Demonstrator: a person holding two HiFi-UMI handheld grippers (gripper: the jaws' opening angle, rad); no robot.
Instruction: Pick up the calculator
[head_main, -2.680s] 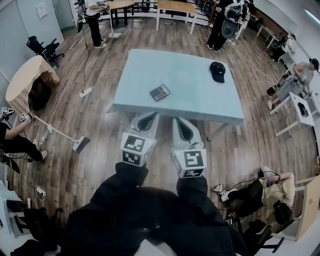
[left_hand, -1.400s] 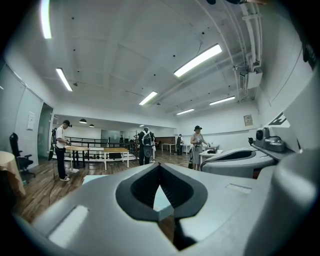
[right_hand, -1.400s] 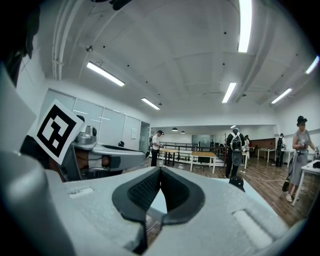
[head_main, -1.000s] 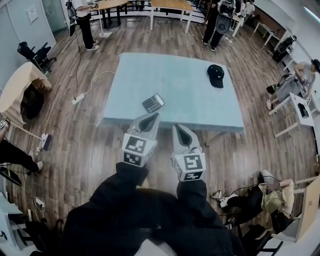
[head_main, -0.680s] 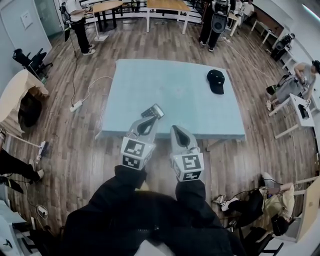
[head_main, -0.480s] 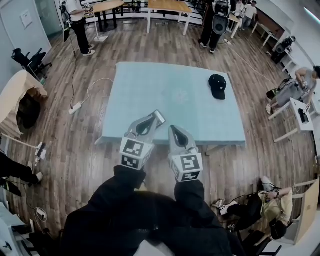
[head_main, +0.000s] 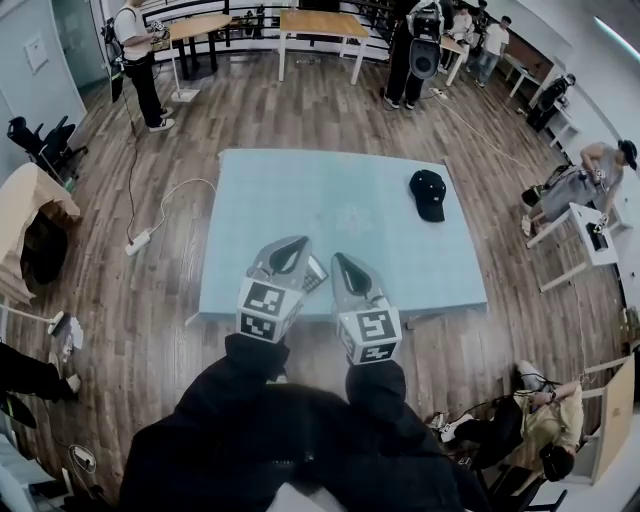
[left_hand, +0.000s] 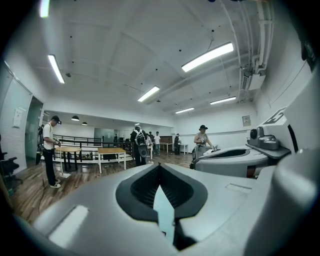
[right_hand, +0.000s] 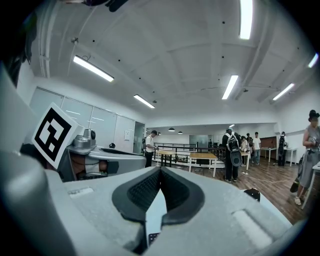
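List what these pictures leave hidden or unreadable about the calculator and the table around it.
Calculator: in the head view it is mostly covered by the left gripper; only a corner shows.
Right gripper view: just a sliver of its keys shows, below the shut jaws of the right gripper.
Left gripper view: the calculator is out of sight.
Display and key print: too small everywhere.
Table, near edge: in the head view it is partly behind the left gripper.

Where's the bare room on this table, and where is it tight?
The table is bare across its left half and middle. The cap takes the far right; the near right corner is free. It is tight only at the near edge, where the calculator lies by the left gripper and right gripper.
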